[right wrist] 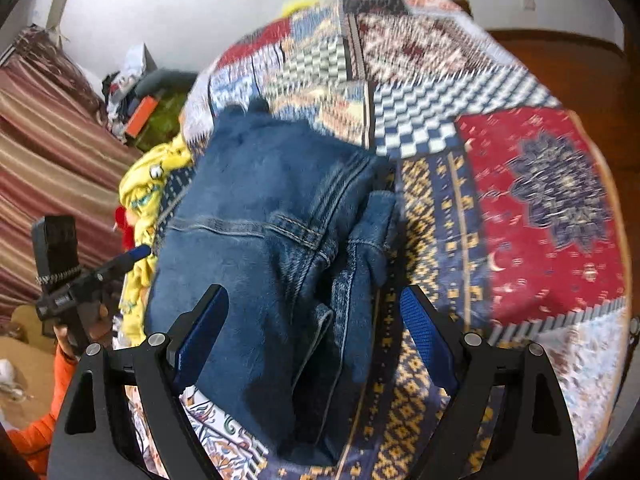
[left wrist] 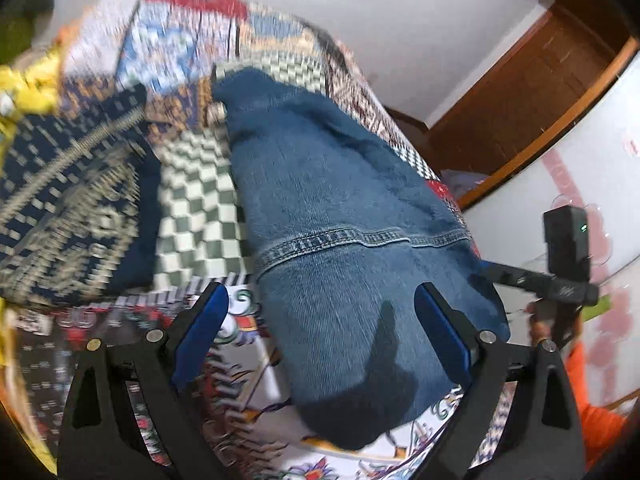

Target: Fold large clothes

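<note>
A pair of blue denim jeans (left wrist: pixel 340 216) lies folded lengthwise on a patchwork bedspread (left wrist: pixel 192 200). My left gripper (left wrist: pixel 322 312) is open above the near end of the jeans, holding nothing. In the right wrist view the jeans (right wrist: pixel 256 216) show seams and a folded waist part. My right gripper (right wrist: pixel 314 312) is open over their near end, holding nothing. The right gripper also shows at the right edge of the left wrist view (left wrist: pixel 560 276), and the left gripper shows at the left of the right wrist view (right wrist: pixel 80 276). Both views are motion-blurred.
A dark blue patterned cloth (left wrist: pixel 68 208) lies left of the jeans. A yellow garment (right wrist: pixel 148 200) is bunched beside them. A striped curtain (right wrist: pixel 48 152), a wooden door frame (left wrist: pixel 520 92) and cluttered items (right wrist: pixel 136 92) stand around the bed.
</note>
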Demonstrator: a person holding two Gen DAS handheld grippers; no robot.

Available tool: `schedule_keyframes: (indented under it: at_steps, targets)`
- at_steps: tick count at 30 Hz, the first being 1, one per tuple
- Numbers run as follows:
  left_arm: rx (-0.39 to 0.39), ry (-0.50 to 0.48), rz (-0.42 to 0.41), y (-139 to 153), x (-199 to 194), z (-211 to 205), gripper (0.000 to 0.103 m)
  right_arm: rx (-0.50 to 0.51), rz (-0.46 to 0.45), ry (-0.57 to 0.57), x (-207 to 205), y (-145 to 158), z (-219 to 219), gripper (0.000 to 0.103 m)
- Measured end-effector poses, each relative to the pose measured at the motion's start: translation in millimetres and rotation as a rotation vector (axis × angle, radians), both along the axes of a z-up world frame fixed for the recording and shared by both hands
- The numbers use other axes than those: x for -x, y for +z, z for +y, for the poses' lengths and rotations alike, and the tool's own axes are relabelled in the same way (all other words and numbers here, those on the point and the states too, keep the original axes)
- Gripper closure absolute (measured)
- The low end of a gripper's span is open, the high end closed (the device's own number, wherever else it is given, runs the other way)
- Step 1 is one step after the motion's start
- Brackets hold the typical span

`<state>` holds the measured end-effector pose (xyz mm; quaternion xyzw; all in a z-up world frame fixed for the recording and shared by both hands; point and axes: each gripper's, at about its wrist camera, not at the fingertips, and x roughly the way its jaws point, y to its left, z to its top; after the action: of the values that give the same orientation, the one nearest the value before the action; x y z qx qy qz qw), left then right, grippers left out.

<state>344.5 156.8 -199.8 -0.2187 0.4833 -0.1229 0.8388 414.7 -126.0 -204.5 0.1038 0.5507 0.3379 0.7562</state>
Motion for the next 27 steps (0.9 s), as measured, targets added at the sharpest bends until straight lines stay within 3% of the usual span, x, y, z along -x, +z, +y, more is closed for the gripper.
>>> schedule_keyframes:
  at_steps: [4,7,13,20,23,27]
  targets:
    - [0.128,-0.008,0.104,-32.7,-25.2,3.0,0.008,0.008,0.076,0.036,-17.5,-28.3,14.8,0.017]
    - [0.250,-0.001,0.146,-50.5,-38.2,8.6,0.008,-0.044,0.157,0.049,-32.2,-43.4,17.7,0.017]
    - [0.334,-0.024,0.194,-74.4,-62.5,4.5,0.008,-0.133,0.265,0.100,-49.9,-63.1,25.9,0.014]
    - [0.360,-0.046,0.201,-76.2,-76.8,-3.9,0.009,-0.167,0.267,0.132,-52.8,-63.6,37.4,0.014]
    - [0.356,-0.032,0.196,-73.0,-72.8,-0.6,0.020,-0.166,0.279,0.109,-50.7,-63.1,38.9,0.017]
    - [0.323,-0.026,0.161,-64.8,-63.1,-1.5,0.034,-0.174,0.270,0.073,-42.2,-58.2,34.1,0.033]
